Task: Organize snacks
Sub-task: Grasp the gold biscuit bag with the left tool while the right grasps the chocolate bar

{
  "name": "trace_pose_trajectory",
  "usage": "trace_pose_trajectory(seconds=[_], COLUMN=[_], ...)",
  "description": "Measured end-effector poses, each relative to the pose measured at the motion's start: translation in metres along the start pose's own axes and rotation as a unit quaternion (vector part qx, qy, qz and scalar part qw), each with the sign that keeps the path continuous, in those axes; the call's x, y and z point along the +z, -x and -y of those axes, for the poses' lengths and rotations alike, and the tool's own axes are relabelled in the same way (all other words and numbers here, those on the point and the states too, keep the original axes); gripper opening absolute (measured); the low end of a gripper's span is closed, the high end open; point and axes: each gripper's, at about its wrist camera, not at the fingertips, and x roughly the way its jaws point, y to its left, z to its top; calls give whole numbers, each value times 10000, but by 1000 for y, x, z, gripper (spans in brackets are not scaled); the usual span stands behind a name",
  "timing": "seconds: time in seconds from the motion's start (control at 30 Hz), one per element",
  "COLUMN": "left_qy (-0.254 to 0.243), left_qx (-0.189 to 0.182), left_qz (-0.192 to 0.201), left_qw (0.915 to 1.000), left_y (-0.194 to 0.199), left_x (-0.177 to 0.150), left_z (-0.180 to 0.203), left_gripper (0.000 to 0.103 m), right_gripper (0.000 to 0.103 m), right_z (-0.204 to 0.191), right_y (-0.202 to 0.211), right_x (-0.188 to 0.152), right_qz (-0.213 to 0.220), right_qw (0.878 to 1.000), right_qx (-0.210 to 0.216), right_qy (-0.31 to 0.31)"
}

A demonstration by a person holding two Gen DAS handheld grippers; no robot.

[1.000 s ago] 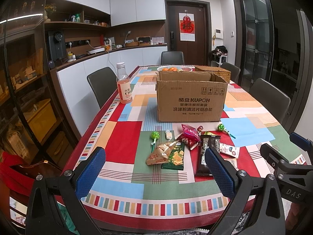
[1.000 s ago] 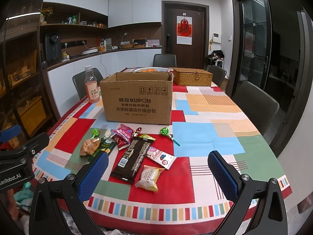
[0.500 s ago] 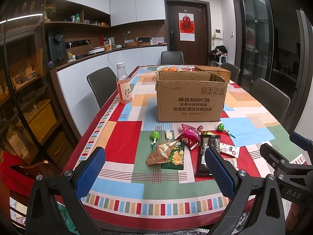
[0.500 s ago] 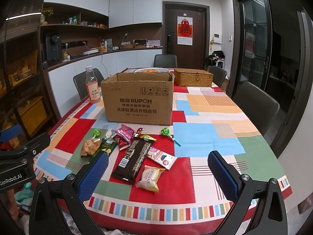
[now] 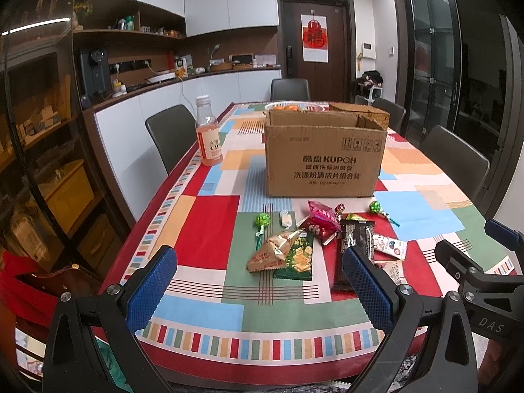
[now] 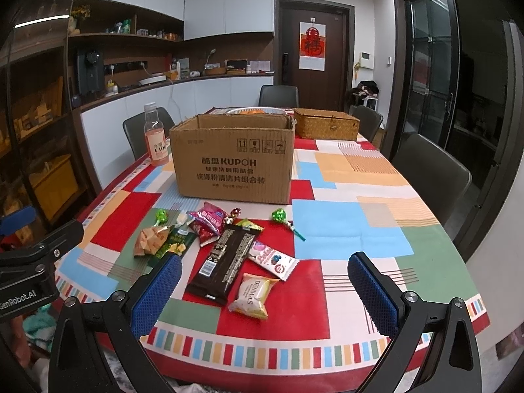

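Above the table's near edge, left tongs (image 5: 258, 286) and right tongs (image 6: 263, 290) level, both wide, empty.

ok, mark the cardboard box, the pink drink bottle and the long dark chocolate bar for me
cardboard box (image 6: 233, 163): right wrist view, printed front face.
pink drink bottle (image 5: 209, 137): left wrist view, on its label.
chocolate bar (image 6: 226, 259): right wrist view, middle of the wrapper.

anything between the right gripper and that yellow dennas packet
Nothing visible. The right gripper is open and the DENMAS packet lies on bare tablecloth ahead of it, the dark chocolate bar just left.
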Motion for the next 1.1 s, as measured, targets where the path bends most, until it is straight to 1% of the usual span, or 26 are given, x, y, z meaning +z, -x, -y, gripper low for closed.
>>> trace_pose_trajectory(seconds=[0.13, 0.43, 0.7, 0.77, 0.9, 1.03, 1.1], left_qy=[39, 58, -86, -125, -238, -347, -396], left_qx=[-8, -155, -263, -306, -396, -533, -586], left_qz=[-118, -461, -707, -792, -968, -1108, -1179], left_qw=[9999, 9988, 9971, 9963, 9942, 9918, 9905], left_y=[-10, -40, -73, -83, -103, -120, -128], left_x=[-1, 0, 4, 4, 4, 4, 4], left_z=[-4, -12, -16, -17, -17, -16, -15], left_gripper=[103, 102, 92, 86, 80, 76, 71], right_gripper=[103, 102, 96, 95, 91, 90, 90], right_z=[-5, -17, -28, -31, -37, -42, -43], right_y=[-9, -36, -71, -81, -100, -119, -129], right_x=[2, 7, 12, 13, 15, 14, 13], right_qz=[-131, -532, -983, -1113, -1347, -1584, -1691], right_qw=[9999, 9982, 9943, 9927, 9895, 9858, 9840], right_qx=[17, 78, 176, 225, 291, 340, 342], right_qy=[73, 274, 374, 408, 445, 449, 439])
